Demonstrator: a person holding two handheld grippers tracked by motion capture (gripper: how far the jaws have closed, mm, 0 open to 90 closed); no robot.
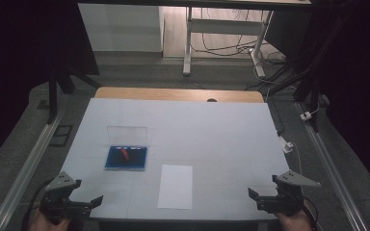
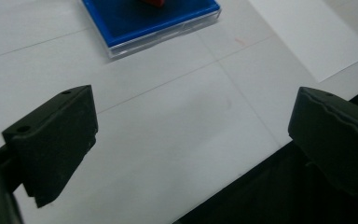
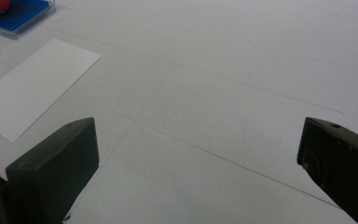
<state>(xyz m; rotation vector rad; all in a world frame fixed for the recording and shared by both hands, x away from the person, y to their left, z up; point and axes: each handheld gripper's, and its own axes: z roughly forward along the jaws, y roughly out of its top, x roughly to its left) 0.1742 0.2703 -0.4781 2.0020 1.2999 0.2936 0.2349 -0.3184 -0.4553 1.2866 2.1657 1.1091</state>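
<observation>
Both the left gripper (image 1: 89, 204) and right gripper (image 1: 260, 199) wait with fingers wide and empty at the worktop's (image 1: 221, 139) near edge, so a careless reach could topple the clear upright lid (image 1: 127, 134) of the blue box (image 1: 125, 158) or skid the loose paper (image 1: 175, 186).

case (image 1: 125, 158) left of paper (image 1: 175, 186) (near)

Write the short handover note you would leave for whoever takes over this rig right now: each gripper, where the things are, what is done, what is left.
Left gripper: open, holding nothing, at the near left edge of the table.
Right gripper: open, holding nothing, at the near right edge.
Blue case: left of centre, clear lid standing open at its far side, a small red item inside.
White sheet: lies flat near the front edge, just right of the case.
Done: nothing touched, by the look of it.
Left: probably all the handling of case, red item and sheet.
</observation>
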